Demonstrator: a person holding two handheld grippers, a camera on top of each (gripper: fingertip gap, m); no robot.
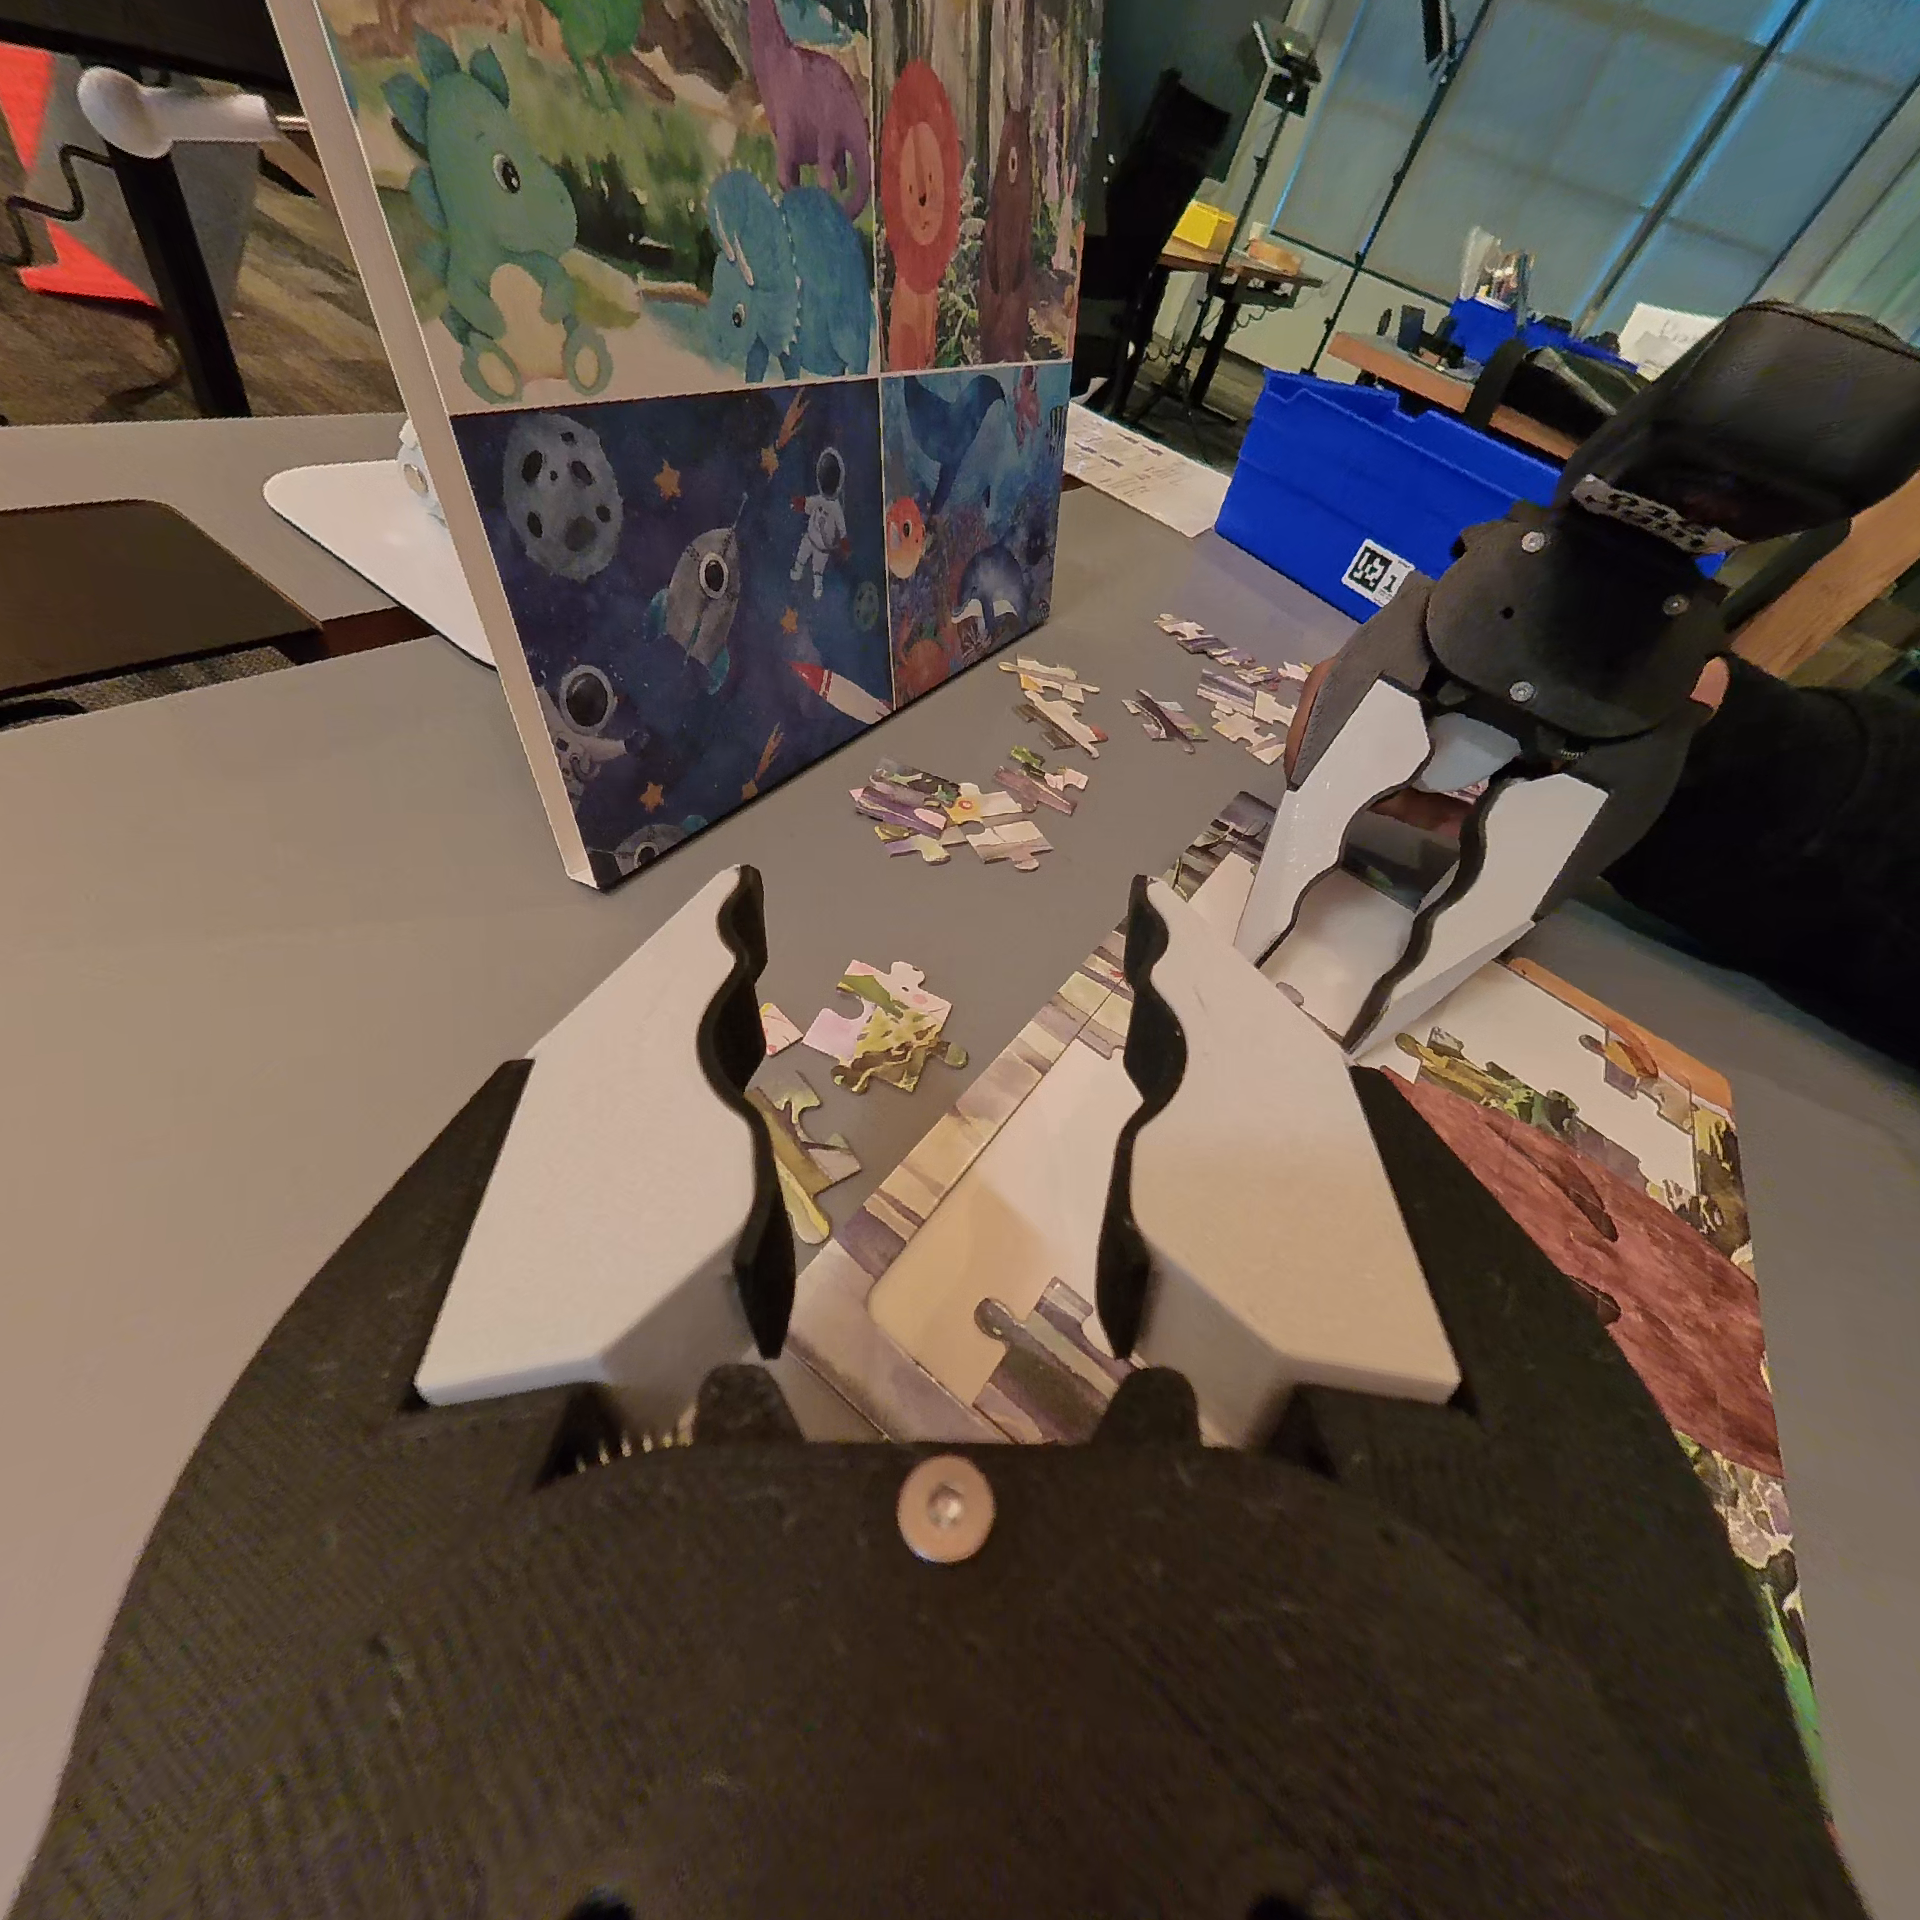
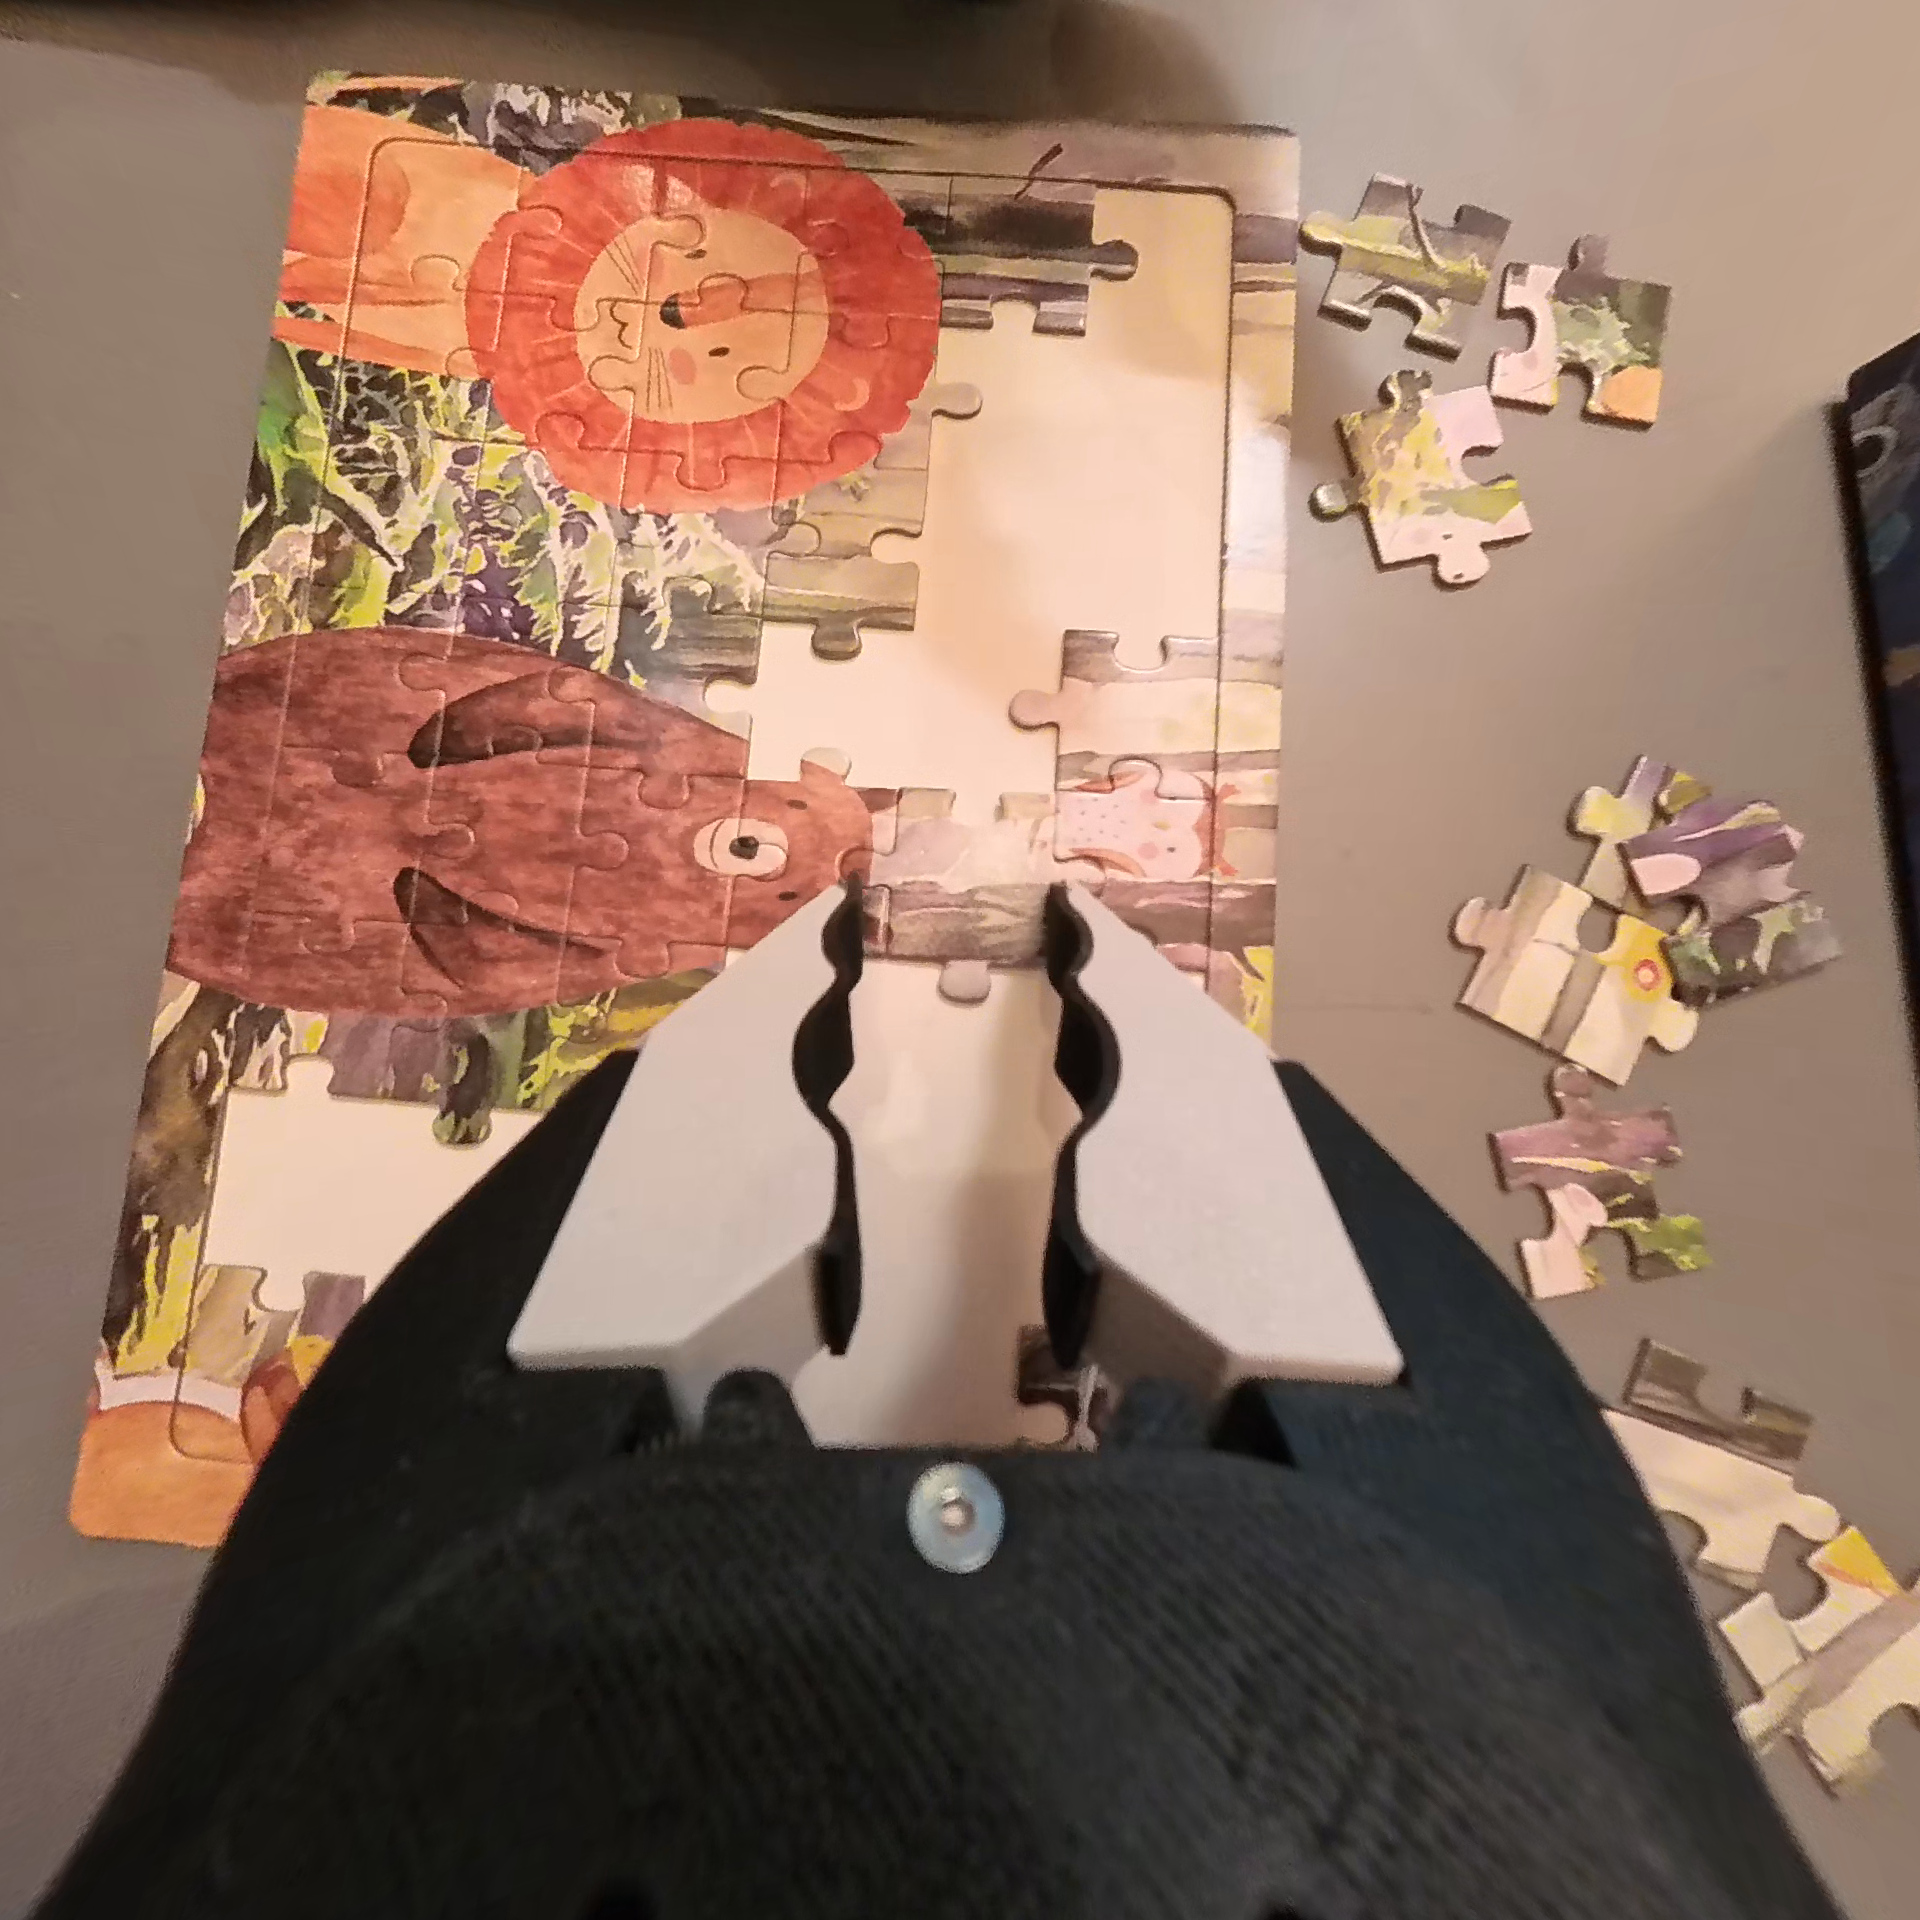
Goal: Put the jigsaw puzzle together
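Note:
The puzzle board (image 2: pixel 1091 499) lies flat on the grey table, partly filled: a lion (image 2: pixel 707 312) and a brown bear (image 2: pixel 499 831) are assembled, and the cream middle is bare. My right gripper (image 2: pixel 954 894) is open and points down at the board. Its tips straddle a grey-purple piece (image 2: pixel 956 925) lying in the board next to the bear's nose. In the left wrist view the right gripper (image 1: pixel 1309 997) stands on the board (image 1: pixel 1049 1143). My left gripper (image 1: pixel 940 894) is open and empty, low over the board's left edge.
Loose pieces lie on the table beside the board (image 2: pixel 1434 488), (image 2: pixel 1590 956), (image 2: pixel 1600 1184), and in clusters (image 1: pixel 904 1023), (image 1: pixel 956 821), (image 1: pixel 1236 696). The puzzle box (image 1: pixel 758 520) stands upright behind them. A blue bin (image 1: pixel 1371 488) sits at the back right.

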